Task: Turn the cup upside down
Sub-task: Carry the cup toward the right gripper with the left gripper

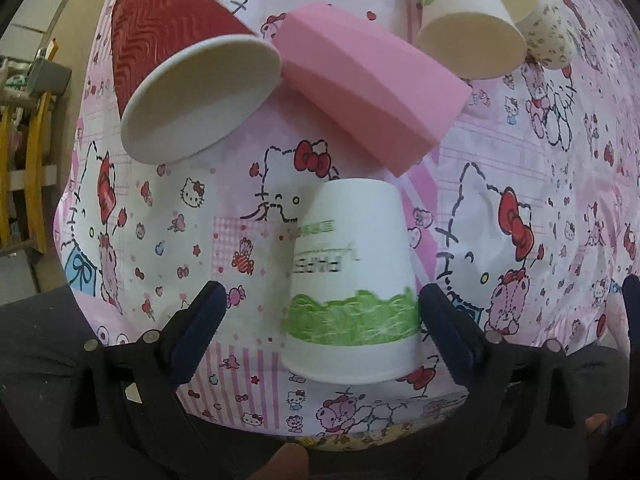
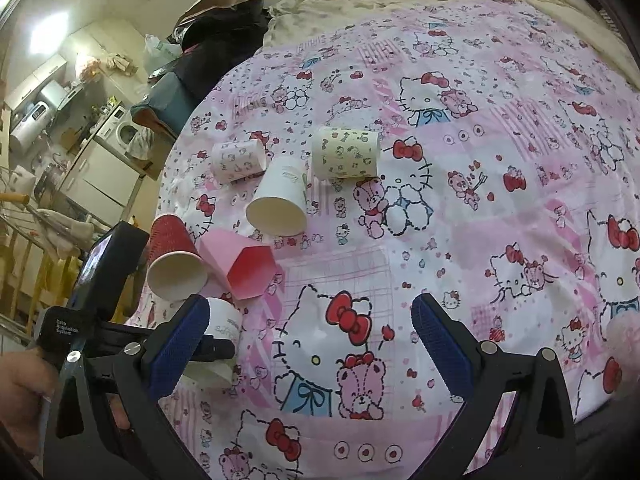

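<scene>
A white paper cup with a green band [image 1: 352, 280] stands upside down on the Hello Kitty cloth [image 1: 520, 200], between the fingers of my left gripper [image 1: 320, 316]. The jaws are open; the right pad sits close to the cup's rim, the left pad stands apart. In the right wrist view the same cup [image 2: 224, 320] shows partly behind my left gripper's fingers. My right gripper [image 2: 308, 344] is open and empty above the cloth [image 2: 480, 200], to the right of the cups.
A red ribbed cup [image 1: 180, 64] [image 2: 172, 260], a pink faceted cup [image 1: 372, 80] [image 2: 240, 264] and a cream cup [image 1: 468, 20] [image 2: 280, 200] lie on their sides. Two patterned cups [image 2: 240, 160] [image 2: 344, 156] lie farther back. The cloth's edge drops off at left.
</scene>
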Demonstrator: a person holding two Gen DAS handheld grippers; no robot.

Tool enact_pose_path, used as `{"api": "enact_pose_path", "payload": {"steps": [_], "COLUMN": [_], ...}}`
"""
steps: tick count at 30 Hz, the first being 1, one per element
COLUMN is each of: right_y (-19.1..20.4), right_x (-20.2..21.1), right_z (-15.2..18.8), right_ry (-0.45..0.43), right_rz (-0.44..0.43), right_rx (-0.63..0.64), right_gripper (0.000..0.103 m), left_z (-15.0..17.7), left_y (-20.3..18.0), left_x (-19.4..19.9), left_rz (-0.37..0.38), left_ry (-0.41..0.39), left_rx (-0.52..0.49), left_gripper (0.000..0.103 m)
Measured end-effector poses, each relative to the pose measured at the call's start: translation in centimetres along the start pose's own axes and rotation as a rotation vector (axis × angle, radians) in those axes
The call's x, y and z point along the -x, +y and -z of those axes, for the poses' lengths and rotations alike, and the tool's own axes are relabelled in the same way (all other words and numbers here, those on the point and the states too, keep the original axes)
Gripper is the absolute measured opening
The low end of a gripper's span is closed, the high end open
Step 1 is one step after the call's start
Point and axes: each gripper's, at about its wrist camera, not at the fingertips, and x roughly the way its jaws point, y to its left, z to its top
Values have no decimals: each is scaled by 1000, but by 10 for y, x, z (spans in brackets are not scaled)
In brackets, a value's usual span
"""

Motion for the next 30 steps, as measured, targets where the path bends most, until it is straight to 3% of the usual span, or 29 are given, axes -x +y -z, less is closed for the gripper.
{"api": "enact_pose_path", "payload": {"steps": [7,16,23,30], "right_y": [0,-11,4,34], "right_x": [0,-5,-26,-48], "right_z": [0,1,10,-3], "right_ry": [-14,7,87,223], "right_rz": [46,11,-5,-18], "right_rx": [39,-35,15,77], "right_gripper": [103,103,103,97], "left_z": [-2,27,31,37], "left_y": [8,41,95,112], "left_x": [25,69,64,50], "left_rz": [44,191,275,288], "left_ry": [-32,-171,-216,-266], "left_rx": [-22,-54,-57,-64], "left_gripper": [95,95,95,95]}}
